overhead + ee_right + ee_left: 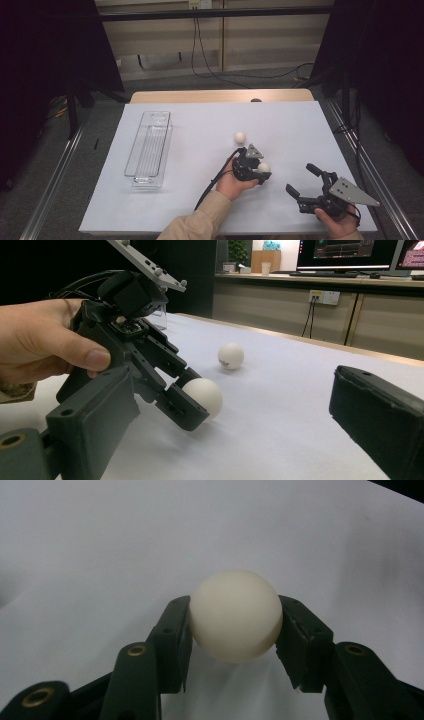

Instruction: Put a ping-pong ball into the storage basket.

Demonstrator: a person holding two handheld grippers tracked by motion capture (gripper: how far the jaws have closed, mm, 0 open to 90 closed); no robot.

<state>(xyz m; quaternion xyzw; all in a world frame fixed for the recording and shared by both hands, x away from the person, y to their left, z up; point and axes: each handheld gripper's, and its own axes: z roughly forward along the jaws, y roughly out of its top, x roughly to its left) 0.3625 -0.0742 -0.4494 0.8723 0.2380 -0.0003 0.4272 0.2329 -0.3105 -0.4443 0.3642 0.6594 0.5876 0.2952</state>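
Observation:
A white ball (235,615) sits squeezed between both black pads of my left gripper (234,632), which is shut on it just above the white table sheet. From above, this gripper (262,170) lies right of the table's middle, with the held ball (264,167) at its tip. A second white ball (240,136) rests loose on the sheet just behind it, also seen at the back in the right gripper view (231,356). My right gripper (300,178) stands open near the front right corner, nothing between its jaws, facing the left gripper (187,402) and its ball (206,394).
A clear, long plastic bin (148,150) stands empty on the left part of the white sheet (200,120). The left gripper's black cable (210,186) trails toward the front edge. Metal rails run along both sides of the table.

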